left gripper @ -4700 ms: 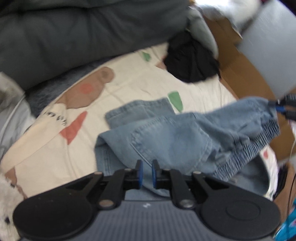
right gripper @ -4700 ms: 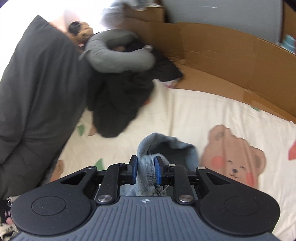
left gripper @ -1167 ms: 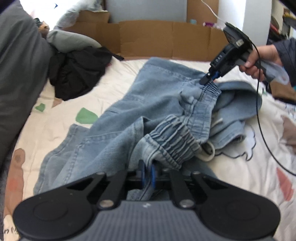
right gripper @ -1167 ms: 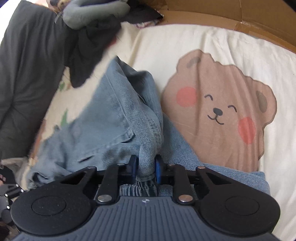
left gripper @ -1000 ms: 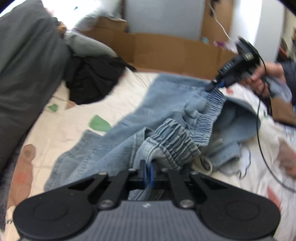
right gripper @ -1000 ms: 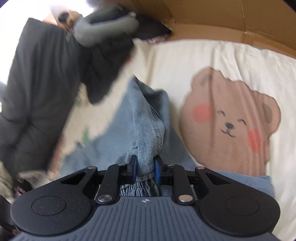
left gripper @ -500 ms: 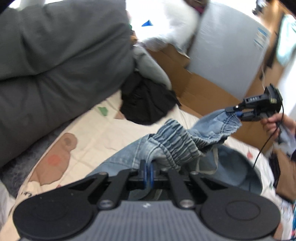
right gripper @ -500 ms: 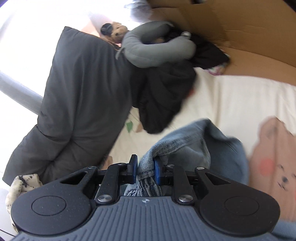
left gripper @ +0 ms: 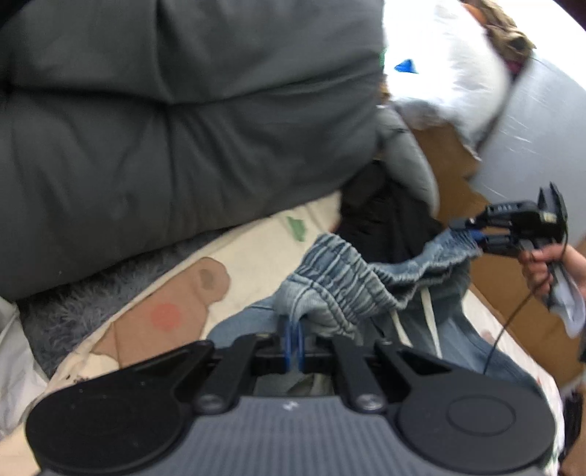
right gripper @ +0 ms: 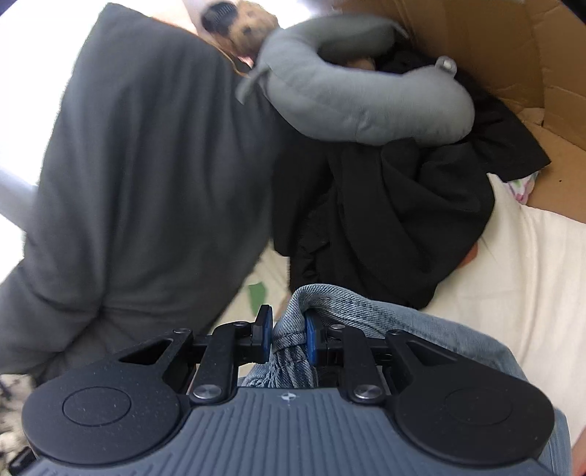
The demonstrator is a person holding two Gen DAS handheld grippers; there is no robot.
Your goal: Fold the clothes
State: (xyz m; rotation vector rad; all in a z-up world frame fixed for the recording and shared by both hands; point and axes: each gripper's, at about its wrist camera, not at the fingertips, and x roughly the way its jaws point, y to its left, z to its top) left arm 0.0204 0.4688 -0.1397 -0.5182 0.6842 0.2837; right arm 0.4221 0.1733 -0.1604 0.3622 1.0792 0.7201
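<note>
Left wrist view: left gripper [left gripper: 292, 338] pinched tight on the elastic waistband of one pair of jeans [left gripper: 340, 282], lifted over the bear-print sheet [left gripper: 252, 252]. Right gripper [left gripper: 472, 232] in a hand [left gripper: 542, 263], clamped on the waistband's far end. One dark duvet [left gripper: 164, 128] behind.

Right wrist view: right gripper [right gripper: 287, 335] fingers clamped on bunched denim, jeans [right gripper: 421, 322] draped below. One neck pillow [right gripper: 366, 99], one black garment pile [right gripper: 395, 227], one plush toy [right gripper: 241, 25].

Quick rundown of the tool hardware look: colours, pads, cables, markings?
Both alike: the left tool and right tool have matte black linkage arms with silver pivot screws, blue pads on the fingertips, two round black discs and a ribbed grey body with a small white mark. From the left wrist view, a thin black cable hangs from the right one.
</note>
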